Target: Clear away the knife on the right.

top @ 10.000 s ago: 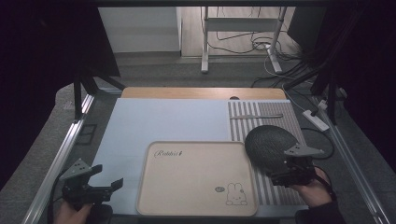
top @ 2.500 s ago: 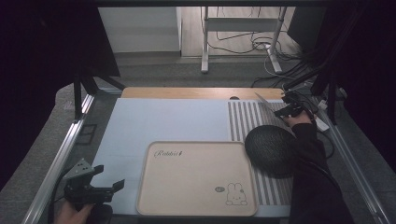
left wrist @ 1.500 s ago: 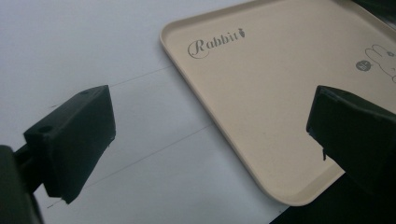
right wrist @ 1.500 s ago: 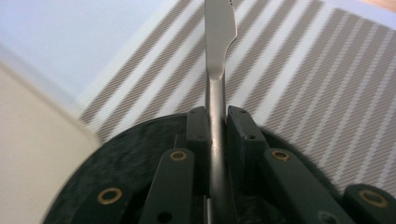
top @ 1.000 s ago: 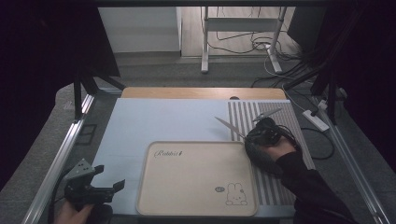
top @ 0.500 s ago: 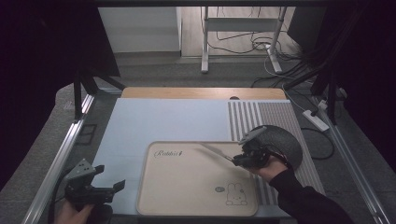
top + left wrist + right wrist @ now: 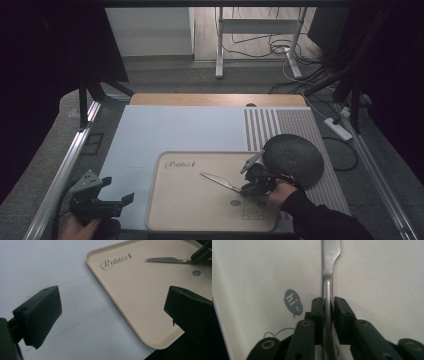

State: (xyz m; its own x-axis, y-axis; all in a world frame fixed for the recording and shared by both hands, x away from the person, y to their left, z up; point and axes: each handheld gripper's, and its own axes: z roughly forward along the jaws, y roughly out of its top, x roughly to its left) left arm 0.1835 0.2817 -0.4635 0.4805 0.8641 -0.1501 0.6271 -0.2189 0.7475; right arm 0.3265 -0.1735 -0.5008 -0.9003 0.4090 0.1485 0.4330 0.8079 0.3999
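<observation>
The beige rectangular "Rabbit" tray lies at six o'clock on the table. Over its three o'clock part the right tool clamps a flat silver metal spatula, blade pointing towards nine o'clock; whether the blade touches the tray is unclear. A dark grey woven dome sits at the tray's two o'clock. The left tool, at seven o'clock, gapes wide with nothing between its jaws.

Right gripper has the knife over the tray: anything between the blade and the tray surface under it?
Nothing visible. The right gripper is shut on the metal knife, and the beige tray under the blade is bare apart from its print.
</observation>
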